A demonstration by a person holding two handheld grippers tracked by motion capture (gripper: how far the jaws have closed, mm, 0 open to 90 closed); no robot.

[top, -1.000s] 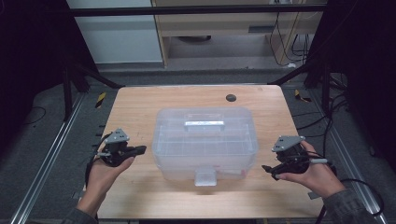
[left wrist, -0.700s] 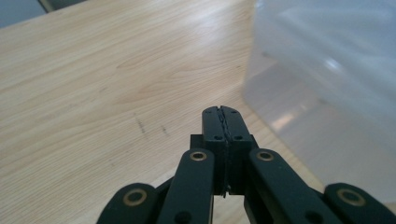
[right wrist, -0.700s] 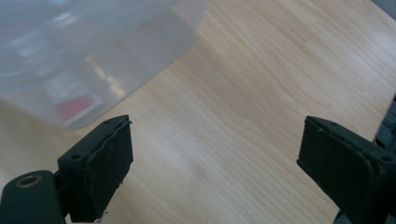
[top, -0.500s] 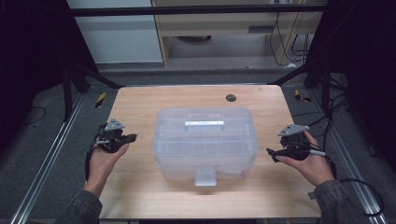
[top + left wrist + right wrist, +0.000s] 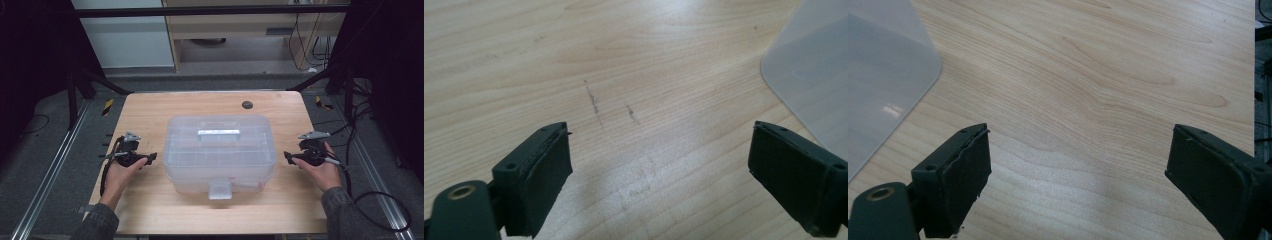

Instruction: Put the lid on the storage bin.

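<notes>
Now both grippers have drawn outward from the box (image 5: 220,150). A second ago they sat close in at its two ends, pointing at its walls; half a second ago they were already pulling back; at this moment the left gripper (image 5: 150,157) rests near the left edge of the bench (image 5: 165,105) and the right gripper (image 5: 289,157) near the right edge, each apart from the box with bare wood between.

The box itself has not shifted. It stands in the middle of the bench, clear plastic, lid on, its handle (image 5: 218,133) lying flat on top and its latch (image 5: 220,190) hanging at the near side.

Both grippers are released. In the left gripper view the jaws stand wide apart over scuffed wood with nothing between them, and a corner of the box (image 5: 814,75) shows at the upper right. In the right gripper view the jaws gape just as wide, with the box corner (image 5: 883,65) at the upper left.

My reading is that the retreat marks either a finished placement or a pause before a fresh approach. With the latch apparently closed and the handle untouched, any opening or lifting has yet to begin.
</notes>
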